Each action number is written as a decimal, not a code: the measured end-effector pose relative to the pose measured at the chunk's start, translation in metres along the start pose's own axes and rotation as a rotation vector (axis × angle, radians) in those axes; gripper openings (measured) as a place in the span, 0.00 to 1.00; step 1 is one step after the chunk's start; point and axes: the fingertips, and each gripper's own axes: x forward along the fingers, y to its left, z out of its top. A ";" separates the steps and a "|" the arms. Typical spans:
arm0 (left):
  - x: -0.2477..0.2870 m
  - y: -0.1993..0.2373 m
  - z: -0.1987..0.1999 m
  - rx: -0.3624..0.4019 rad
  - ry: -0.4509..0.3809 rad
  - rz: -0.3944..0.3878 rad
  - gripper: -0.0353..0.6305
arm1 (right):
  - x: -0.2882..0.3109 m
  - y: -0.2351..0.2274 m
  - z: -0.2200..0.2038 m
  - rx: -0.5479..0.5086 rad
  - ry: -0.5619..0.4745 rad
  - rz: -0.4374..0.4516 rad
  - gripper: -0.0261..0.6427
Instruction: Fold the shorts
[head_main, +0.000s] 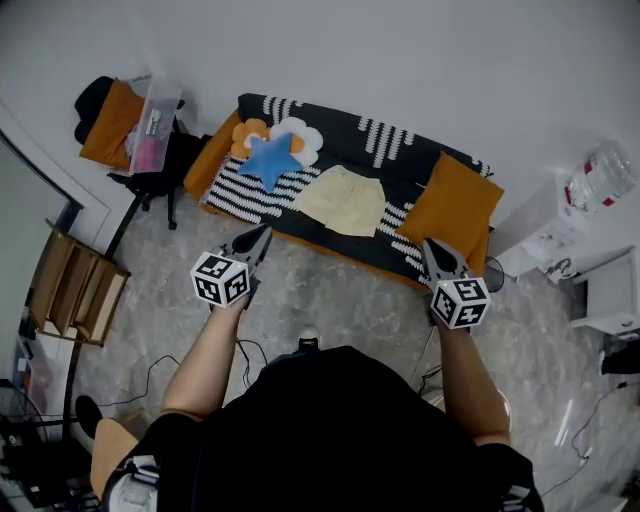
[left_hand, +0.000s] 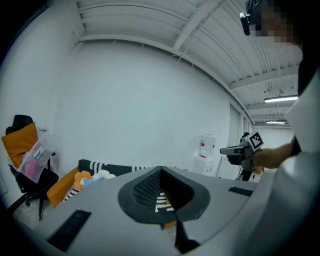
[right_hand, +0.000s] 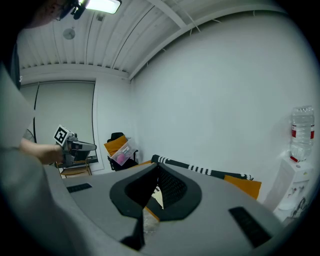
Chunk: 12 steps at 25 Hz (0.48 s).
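Left hand-held gripper (head_main: 263, 233): jaws pressed together with nothing between them; held over the floor, just short of the couch's near-left edge.
Right hand-held gripper (head_main: 430, 247): jaws likewise together and empty; held by the couch's near-right corner.
Shorts (head_main: 343, 199): pale yellow, lying flat and spread out on the couch (head_main: 400, 148), beyond the two grippers and roughly midway between them; neither touches them.
Step in hand: most likely the reach toward the shorts; no fold is made yet.
Doing it well: open both jaws before arriving. Take one side of the cloth at waistband and hem, pinching only the shorts and not the striped cover beneath. Lift low and lay one half squarely over the other.
Counts: two grippers; one pair of shorts; two orange cushions (head_main: 457, 205), one at each end; one star pillow (head_main: 268, 158); one flower pillow (head_main: 303, 138).
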 end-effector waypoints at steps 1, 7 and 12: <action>0.004 0.005 0.001 -0.001 0.002 -0.003 0.08 | 0.006 0.000 0.000 0.002 0.002 -0.001 0.05; 0.030 0.038 0.006 -0.005 0.014 -0.016 0.08 | 0.039 -0.004 0.007 0.008 0.008 -0.021 0.05; 0.048 0.057 0.009 -0.007 0.023 -0.037 0.08 | 0.062 -0.007 0.012 0.019 0.010 -0.034 0.05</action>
